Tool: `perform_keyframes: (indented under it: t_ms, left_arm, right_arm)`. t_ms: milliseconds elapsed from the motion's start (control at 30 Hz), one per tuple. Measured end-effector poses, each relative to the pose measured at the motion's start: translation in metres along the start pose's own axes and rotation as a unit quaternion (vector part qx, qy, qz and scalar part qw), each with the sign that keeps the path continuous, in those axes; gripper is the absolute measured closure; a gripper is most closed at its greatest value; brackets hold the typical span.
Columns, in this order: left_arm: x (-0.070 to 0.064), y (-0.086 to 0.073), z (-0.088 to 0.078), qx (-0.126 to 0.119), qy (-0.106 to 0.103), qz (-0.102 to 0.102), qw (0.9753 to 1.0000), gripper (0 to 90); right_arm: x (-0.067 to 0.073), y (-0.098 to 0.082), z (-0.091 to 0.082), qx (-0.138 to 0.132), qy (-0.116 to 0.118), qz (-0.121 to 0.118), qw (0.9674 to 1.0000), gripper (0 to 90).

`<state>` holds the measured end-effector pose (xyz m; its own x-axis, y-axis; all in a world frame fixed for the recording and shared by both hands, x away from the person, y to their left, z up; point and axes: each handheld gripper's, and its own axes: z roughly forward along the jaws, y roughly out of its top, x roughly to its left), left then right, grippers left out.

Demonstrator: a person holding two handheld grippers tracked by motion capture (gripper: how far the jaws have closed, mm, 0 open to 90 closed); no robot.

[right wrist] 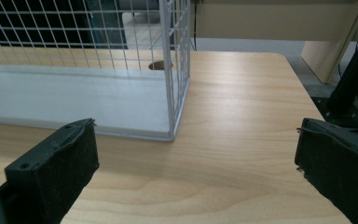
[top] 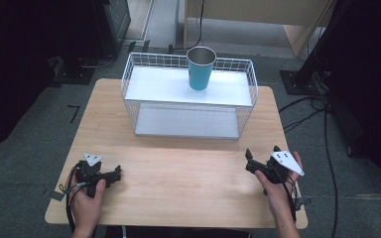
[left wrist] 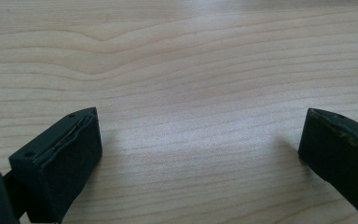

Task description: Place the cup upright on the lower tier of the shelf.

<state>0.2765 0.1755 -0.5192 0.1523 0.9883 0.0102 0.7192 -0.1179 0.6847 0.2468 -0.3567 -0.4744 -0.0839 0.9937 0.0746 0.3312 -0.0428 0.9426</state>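
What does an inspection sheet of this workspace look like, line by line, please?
Surface: light wooden table, bare at the front.
Job's things: teal cup upright on the top shelf of the white wire rack; lower shelf bare.
Clutter: nothing seen.
Grippers: left gripper and right gripper both open, held low at the table's front corners, nothing between the jaws.
Cables: black cable trails from the left gripper; more cables on the floor at right.
Surroundings: grey carpet floor, dark stands, wooden furniture behind.

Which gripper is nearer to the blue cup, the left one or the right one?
Right, slightly. The blue cup stands on the rack's top shelf, right of center. The right gripper rests near the table's front right; the left gripper lies at the front left, farther off.
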Motion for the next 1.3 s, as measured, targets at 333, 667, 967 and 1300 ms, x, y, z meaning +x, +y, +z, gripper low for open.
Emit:
perform_keyframes:
  t_ms: [333, 667, 967, 1300]
  left_arm:
    - [0.0, 0.0, 0.0, 0.0, 0.0, 0.0, 1.0, 0.0]
    - [0.0, 0.0, 0.0, 0.0, 0.0, 0.0, 1.0, 0.0]
    - [0.0, 0.0, 0.0, 0.0, 0.0, 0.0, 1.0, 0.0]
    - [0.0, 0.0, 0.0, -0.001, 0.0, 0.0, 1.0, 0.0]
  right_arm:
    - [-0.013, -0.019, -0.006, 0.027, -0.013, -0.003, 0.9995, 0.0]
    - [-0.027, -0.033, -0.013, 0.057, -0.027, -0.01, 0.998, 0.0]
    - [-0.036, -0.044, -0.017, 0.092, -0.038, -0.013, 0.9949, 0.0]
    - [-0.044, -0.053, -0.016, 0.145, -0.05, -0.02, 0.9879, 0.0]
